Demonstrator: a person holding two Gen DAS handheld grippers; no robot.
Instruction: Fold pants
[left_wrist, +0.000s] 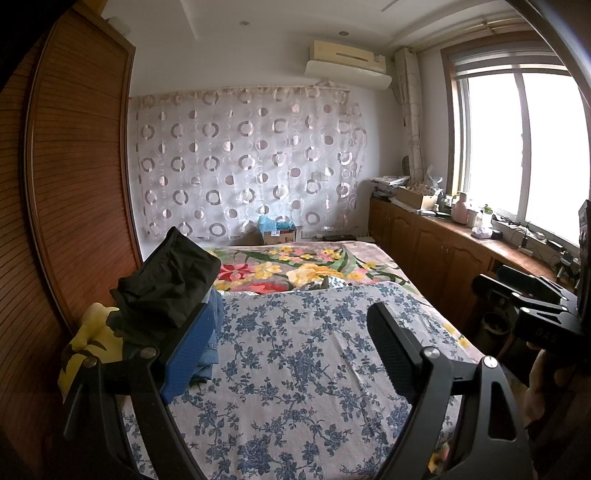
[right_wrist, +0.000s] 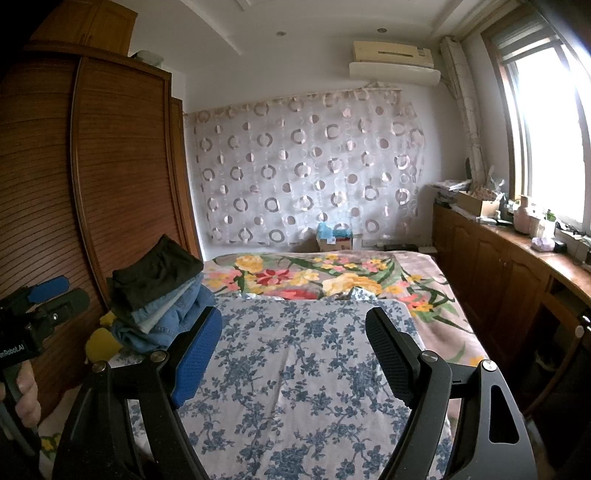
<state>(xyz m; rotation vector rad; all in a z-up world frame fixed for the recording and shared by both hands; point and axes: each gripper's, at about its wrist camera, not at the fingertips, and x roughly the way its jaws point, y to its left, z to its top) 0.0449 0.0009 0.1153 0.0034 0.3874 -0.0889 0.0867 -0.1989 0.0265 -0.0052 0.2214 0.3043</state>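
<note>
- Left gripper (left_wrist: 284, 339) & right gripper (right_wrist: 293, 350): both held wide apart, nothing between the pads, nothing gripped.
- Both are pointed over the blue-flowered sheet (right_wrist: 295, 369) on the bed; no garment is seen spread on it.
- Pants are found in a folded stack (right_wrist: 159, 295) at the bed's left edge, by the wardrobe (right_wrist: 122, 177): dark pair (left_wrist: 170, 280) on top, denim pairs (right_wrist: 162, 325) underneath.
- Stack looks neat, so folding of those pairs is judged done.
- No unfolded pair can be made out in either view; whether more is left can't be told.
- Judged approx. at the end, or betw. garments.
</note>
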